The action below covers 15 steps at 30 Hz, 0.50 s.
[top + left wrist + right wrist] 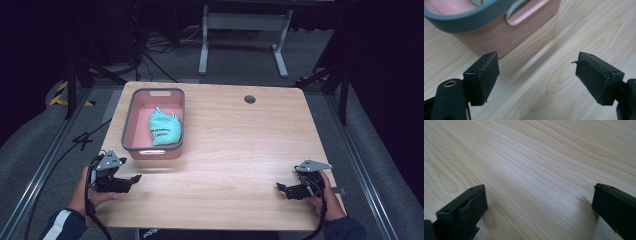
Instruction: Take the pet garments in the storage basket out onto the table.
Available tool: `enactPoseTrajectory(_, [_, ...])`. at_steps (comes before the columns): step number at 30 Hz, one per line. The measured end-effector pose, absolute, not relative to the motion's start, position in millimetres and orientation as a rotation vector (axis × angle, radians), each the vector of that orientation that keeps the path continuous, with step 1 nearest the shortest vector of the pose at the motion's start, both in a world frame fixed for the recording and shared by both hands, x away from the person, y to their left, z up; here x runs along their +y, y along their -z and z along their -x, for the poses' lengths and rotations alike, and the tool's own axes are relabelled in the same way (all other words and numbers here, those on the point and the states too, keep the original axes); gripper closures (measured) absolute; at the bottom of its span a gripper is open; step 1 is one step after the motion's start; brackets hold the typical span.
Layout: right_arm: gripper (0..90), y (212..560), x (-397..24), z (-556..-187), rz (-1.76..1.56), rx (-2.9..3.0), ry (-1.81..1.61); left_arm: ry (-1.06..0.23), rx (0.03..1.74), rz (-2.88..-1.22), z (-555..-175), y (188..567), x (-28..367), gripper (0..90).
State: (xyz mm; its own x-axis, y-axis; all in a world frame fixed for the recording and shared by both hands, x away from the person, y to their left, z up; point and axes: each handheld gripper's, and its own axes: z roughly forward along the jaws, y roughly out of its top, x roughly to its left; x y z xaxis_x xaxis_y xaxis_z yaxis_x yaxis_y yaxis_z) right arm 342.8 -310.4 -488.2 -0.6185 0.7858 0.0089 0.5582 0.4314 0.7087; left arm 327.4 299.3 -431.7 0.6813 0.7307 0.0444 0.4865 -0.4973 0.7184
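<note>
Nearest the high camera, two forearms in dark sleeves came in over the near edge of the pale wooden table (235,150), each hand holding a black two-jaw tool. At the near left corner the left gripper (134,178) hung just above the wood, pointing toward the middle of the table. Its own view showed the jaws parted fairly wide with only bare wood grain between the pads (489,75), nothing held. At the near right corner the right gripper (280,187) sat low over the table, its jaws spread wide in its own view and likewise empty, with plain tabletop ahead of them.

Just beyond the left gripper stood the pink plastic bin with a grey rim (131,112), close enough that its near wall and handle slot loomed at the top of the left gripper view. Inside it, lying against the right half of the floor, was the crumpled mint-green cloth pouch with dark printing (164,128). Farther off, a round cable hole marked the far side of the table, with a white desk frame on the grey floor behind.

By my reading the work stood at the approach: the pouch lay in the bin, untouched. A pick would call for lifting the left gripper over the rim, then lowering it, jaws open, astride the pouch.
</note>
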Motion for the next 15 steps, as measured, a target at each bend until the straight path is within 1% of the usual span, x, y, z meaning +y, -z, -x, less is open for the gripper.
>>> enactPoseTrajectory(9, [0.1,488.2,-310.4,-342.8,-1.154,2.367,-0.989,-0.49,0.958,-2.127,-327.4,406.1,305.5,18.9])
enactPoseTrajectory(15, [0.1,488.2,-310.4,-342.8,-1.153,2.366,-0.988,-0.515,0.931,-2.152,-333.8,394.4,298.1,18.9])
